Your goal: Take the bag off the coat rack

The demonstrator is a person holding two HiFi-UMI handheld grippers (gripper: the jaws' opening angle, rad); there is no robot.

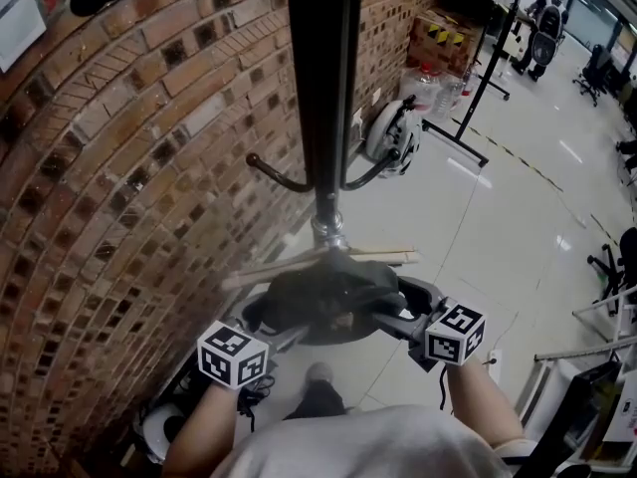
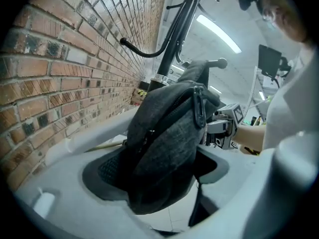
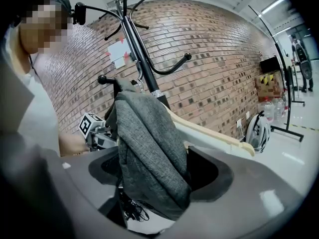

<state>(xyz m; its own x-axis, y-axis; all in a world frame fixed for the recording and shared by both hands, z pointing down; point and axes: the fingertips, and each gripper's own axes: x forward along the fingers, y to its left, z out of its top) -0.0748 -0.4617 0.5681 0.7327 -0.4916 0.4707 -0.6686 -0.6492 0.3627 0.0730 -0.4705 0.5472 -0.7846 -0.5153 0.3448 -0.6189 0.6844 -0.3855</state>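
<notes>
You're gripping the bag (image 1: pixel 323 292) between wide-set fingers of left gripper (image 2: pixel 159 166) and right gripper (image 3: pixel 164 168); try lifting it clear of the hook (image 3: pixel 102 78).

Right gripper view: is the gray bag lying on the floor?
No, the bag hangs from a hook on the coat rack, well off the floor.

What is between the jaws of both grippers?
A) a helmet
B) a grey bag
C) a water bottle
B: the bag fills the gap between the jaws of the left gripper and of the right gripper alike.
</notes>
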